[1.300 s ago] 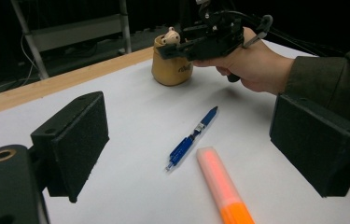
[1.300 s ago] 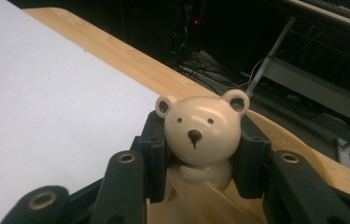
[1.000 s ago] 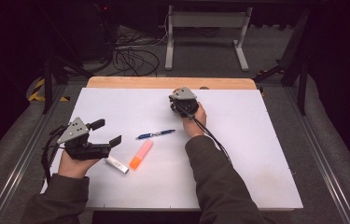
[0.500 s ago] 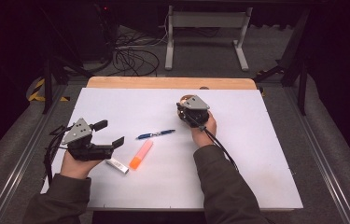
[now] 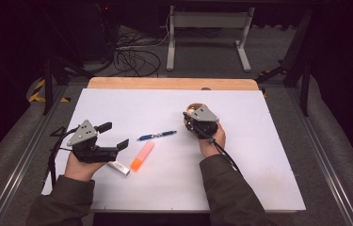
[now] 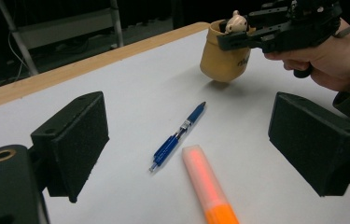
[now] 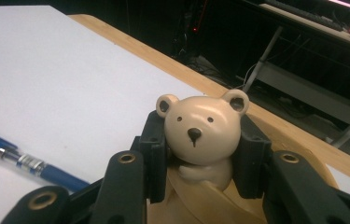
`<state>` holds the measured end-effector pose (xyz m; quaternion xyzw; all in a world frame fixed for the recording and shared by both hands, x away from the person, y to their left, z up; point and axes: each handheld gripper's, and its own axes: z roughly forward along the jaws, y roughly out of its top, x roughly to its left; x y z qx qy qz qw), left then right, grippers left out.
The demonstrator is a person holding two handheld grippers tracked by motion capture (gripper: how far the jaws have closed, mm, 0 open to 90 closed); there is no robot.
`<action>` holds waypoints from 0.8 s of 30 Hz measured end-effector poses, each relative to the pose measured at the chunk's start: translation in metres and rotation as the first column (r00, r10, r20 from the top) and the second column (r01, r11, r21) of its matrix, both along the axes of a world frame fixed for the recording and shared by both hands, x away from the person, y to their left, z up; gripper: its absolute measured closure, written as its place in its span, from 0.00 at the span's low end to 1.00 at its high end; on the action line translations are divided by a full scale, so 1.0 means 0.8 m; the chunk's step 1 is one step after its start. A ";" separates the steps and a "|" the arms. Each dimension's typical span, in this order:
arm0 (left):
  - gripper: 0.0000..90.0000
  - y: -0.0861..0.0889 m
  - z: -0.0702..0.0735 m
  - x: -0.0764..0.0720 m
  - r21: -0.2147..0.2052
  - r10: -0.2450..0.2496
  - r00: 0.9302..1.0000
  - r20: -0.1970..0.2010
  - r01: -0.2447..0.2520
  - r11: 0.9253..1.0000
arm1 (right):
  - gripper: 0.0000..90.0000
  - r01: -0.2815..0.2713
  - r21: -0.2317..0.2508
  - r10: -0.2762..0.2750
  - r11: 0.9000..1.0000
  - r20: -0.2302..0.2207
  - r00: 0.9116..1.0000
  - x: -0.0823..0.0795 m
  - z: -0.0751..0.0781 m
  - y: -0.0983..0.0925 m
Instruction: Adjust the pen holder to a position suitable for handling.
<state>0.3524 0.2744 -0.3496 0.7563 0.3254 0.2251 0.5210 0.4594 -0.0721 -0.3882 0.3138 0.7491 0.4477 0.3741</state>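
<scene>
Between my right gripper's clamped jaws — tan bear-topped ceramic cup, lifted. Left gripper gapes, empty — blue ballpoint pen lies lengthwise just ahead, nearer it.

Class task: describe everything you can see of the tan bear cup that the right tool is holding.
The bear cup is a tan, matte, rounded pot, ceramic or plastic by its look, with dark lettering on its side. A small bear figure with round ears, dot eyes and a dark nose peeks over its rim. The right tool is shut on the bear's head, holding the cup tilted above the white table, its shadow beneath it.
</scene>
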 end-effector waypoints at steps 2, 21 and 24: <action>0.14 -0.002 -0.001 0.001 0.003 0.000 1.000 -0.002 0.000 1.000 | 0.70 0.002 -0.003 -0.002 1.000 -0.004 1.000 -0.004 -0.002 -0.002; 0.15 -0.022 -0.010 0.008 0.032 0.008 1.000 -0.012 -0.007 0.999 | 0.70 -0.003 0.011 0.003 1.000 -0.046 0.999 -0.028 -0.030 -0.008; 0.16 -0.026 -0.012 0.010 0.048 0.005 1.000 -0.008 -0.005 0.999 | 0.69 -0.004 0.005 0.005 1.000 -0.049 0.999 -0.030 -0.031 -0.008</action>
